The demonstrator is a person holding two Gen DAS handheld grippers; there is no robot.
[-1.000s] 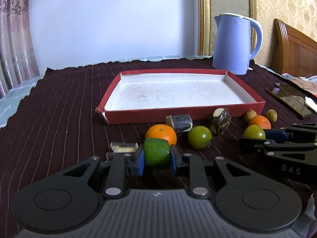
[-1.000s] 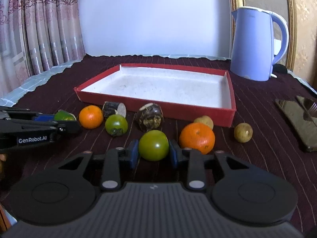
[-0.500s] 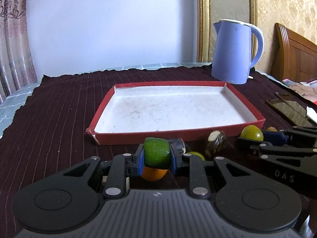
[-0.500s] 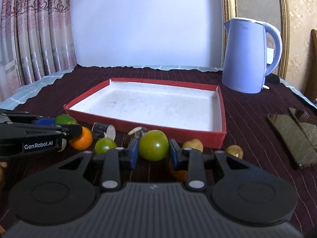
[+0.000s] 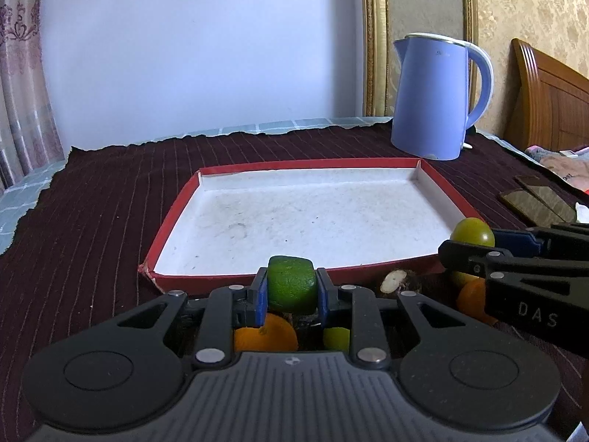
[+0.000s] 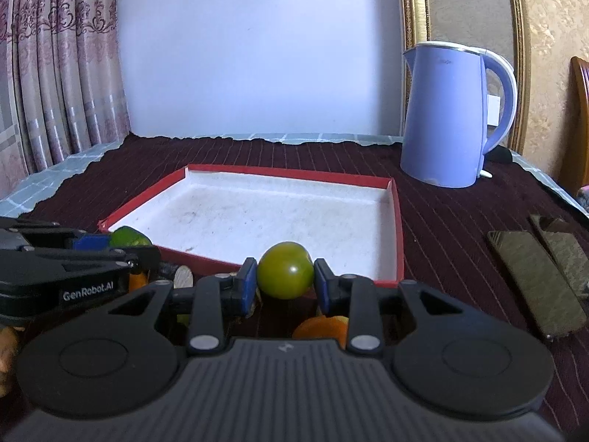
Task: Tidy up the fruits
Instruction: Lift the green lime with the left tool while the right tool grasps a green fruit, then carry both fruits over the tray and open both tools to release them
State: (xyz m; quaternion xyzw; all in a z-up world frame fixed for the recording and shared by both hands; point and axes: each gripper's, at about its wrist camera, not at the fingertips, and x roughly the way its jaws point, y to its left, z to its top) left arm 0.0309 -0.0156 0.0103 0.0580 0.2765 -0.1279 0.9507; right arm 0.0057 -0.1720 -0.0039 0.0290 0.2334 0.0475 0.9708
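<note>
Left gripper (image 5: 291,292) clamps a squarish green lime (image 5: 291,288), right gripper (image 6: 284,283) a round green tomato (image 6: 285,269) (both airborne); either could roll from its pads short of the shallow red-rimmed white tray (image 5: 206,178).

Colours and patterns across a desk of fruit, a tray and a kettle.

A dark maroon cloth (image 5: 110,199) with thin pale stripes covers the desk. The tray (image 5: 173,217) is red outside, white and faintly smudged inside. The left tongs (image 5: 291,291) are black with blue pads (image 5: 262,294), around a deep green fruit (image 5: 291,289); the right tongs (image 6: 285,287), also black with blue pads, hold a yellow-green fruit (image 6: 285,269). Oranges (image 5: 265,333) show bright orange below. The kettle (image 6: 443,114) is lavender blue with a white rim. The curtain (image 6: 55,73) is dusty pink with a floral border.
</note>
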